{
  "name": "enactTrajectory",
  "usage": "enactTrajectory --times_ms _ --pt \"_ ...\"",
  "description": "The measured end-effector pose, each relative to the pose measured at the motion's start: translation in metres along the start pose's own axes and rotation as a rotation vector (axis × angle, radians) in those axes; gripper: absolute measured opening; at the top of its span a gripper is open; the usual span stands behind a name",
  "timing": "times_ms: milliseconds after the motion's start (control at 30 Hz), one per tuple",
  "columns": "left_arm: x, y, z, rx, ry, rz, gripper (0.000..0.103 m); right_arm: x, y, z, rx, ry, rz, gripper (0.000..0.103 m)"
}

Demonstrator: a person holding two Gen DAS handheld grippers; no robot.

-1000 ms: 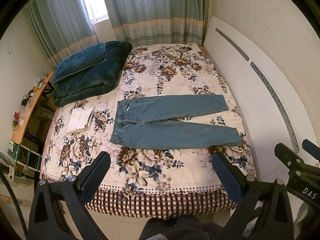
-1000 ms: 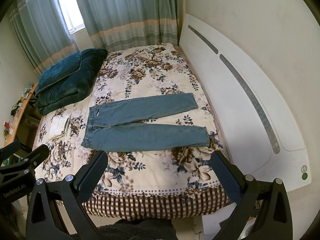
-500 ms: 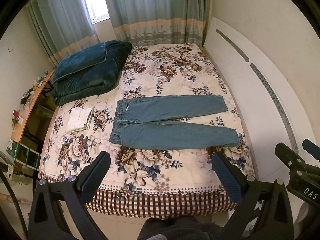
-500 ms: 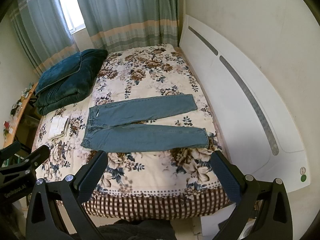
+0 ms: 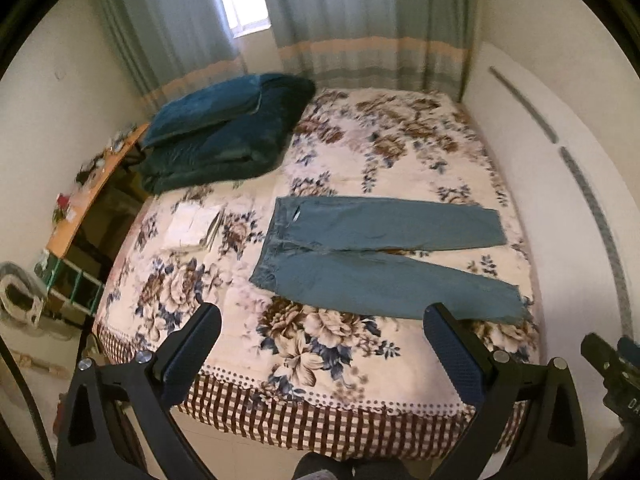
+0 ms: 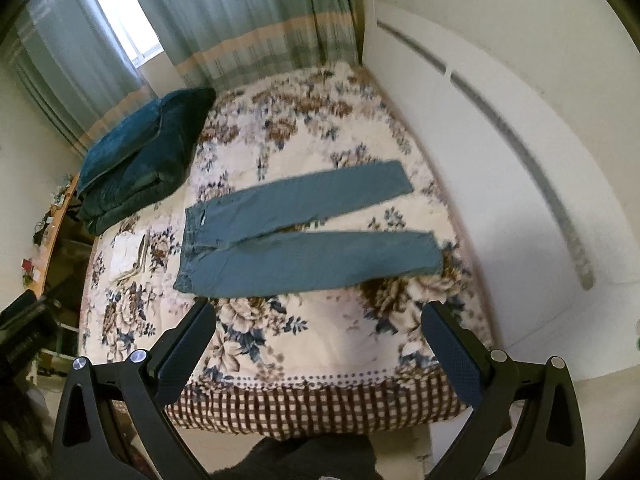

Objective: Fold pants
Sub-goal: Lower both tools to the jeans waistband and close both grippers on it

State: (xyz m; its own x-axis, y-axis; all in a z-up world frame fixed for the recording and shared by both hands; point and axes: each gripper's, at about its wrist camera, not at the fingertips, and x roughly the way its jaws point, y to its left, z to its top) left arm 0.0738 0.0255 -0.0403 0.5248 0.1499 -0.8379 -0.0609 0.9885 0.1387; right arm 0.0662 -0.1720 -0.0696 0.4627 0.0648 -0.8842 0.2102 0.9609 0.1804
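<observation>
Two grippers, left gripper [image 5: 322, 314] and right gripper [image 6: 320, 312], hang above the bed's [image 5: 344, 412] near edge, jaws spread wide, holding nothing. Blue jeans [image 5: 372, 256] lie flat mid-bed, waistband toward the folded teal blanket [image 5: 224, 136].

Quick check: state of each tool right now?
Left tool: open, holding nothing, short of the jeans.
Right tool: open, holding nothing.
</observation>
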Motion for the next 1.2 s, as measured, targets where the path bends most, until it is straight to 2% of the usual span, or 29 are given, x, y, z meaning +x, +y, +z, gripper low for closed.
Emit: enactTrajectory --times_ms 67,167,267,400,600,733,867,900,967,1067,1200 --pt "0.027 0.007 0.002 -0.014 0.031 0.042 0.103 0.034 -0.005 0.001 0.018 0.038 0.014 0.103" --pt "0.077 0.02 0.003 -0.029 0.091 0.08 0.103 0.096 -0.004 0.009 0.028 0.099 -0.021 0.103" --pt "0.137 0.029 0.005 -0.048 0.166 0.082 0.103 0.154 0.002 0.01 0.023 0.142 -0.067 0.103" --pt "0.211 0.035 0.007 -0.038 0.228 0.078 0.103 0.233 0.01 0.013 0.037 0.193 -0.114 0.103" --pt "0.325 0.045 0.005 -0.038 0.319 0.029 0.103 0.356 0.02 0.008 0.085 0.276 -0.197 0.103" --pt "0.402 0.055 -0.003 -0.089 0.387 0.0 0.103 0.423 0.02 -0.001 0.137 0.327 -0.218 0.103" --pt "0.476 0.079 -0.024 -0.259 0.504 -0.089 0.102 0.498 0.011 -0.016 0.254 0.386 -0.179 0.103" --pt "0.493 0.09 -0.033 -0.327 0.536 -0.117 0.101 0.523 0.005 -0.024 0.316 0.41 -0.162 0.103" --pt "0.517 0.106 -0.045 -0.432 0.568 -0.146 0.093 0.555 -0.009 -0.039 0.434 0.449 -0.12 0.103" --pt "0.547 0.139 -0.067 -0.628 0.594 -0.197 0.091 0.591 -0.036 -0.066 0.665 0.481 -0.049 0.103" --pt "0.573 0.177 -0.09 -0.85 0.585 -0.231 0.091 0.615 -0.062 -0.095 0.898 0.436 0.031 0.103"
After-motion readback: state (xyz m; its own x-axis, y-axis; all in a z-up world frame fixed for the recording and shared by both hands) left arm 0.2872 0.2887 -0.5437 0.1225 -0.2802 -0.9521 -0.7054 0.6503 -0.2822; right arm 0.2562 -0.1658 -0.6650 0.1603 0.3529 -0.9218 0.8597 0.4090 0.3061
